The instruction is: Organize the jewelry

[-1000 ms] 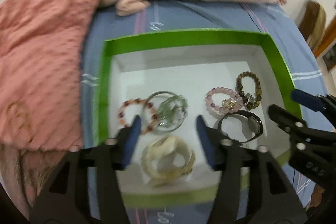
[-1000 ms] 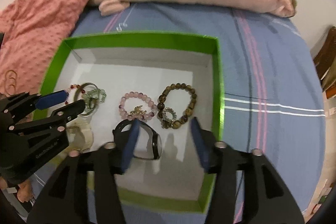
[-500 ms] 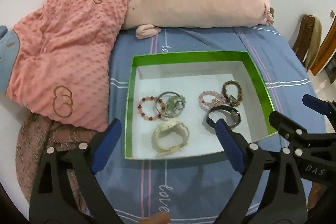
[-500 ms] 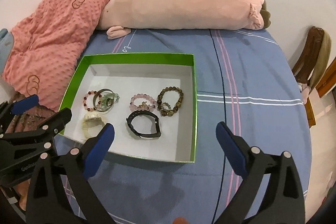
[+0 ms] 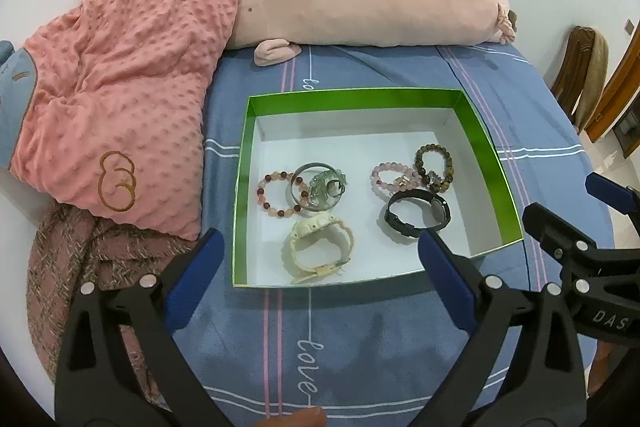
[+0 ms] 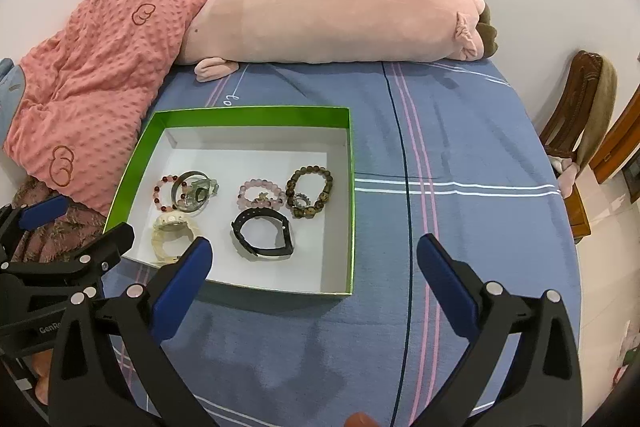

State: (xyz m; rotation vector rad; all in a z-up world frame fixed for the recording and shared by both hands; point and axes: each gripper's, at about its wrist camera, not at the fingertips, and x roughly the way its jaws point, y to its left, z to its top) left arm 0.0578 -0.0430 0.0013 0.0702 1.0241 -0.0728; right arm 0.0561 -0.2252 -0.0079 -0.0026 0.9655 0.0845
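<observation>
Both the left gripper [image 5: 316, 259] and right gripper [image 6: 314, 263] hung spread wide and empty at the lower frame. The jewelry, including a cream watch [image 5: 322, 247] and black watch [image 6: 264, 233], lay inside the green box [image 6: 351, 187] at center. Any further tidying would best approach from above, pinching one band without snagging neighbouring bracelets.

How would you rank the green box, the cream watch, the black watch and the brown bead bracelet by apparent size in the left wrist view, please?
1. green box, by far the largest
2. cream watch
3. black watch, close to the cream one, which lies nearer the camera, so that order is unsure
4. brown bead bracelet, smallest
</observation>
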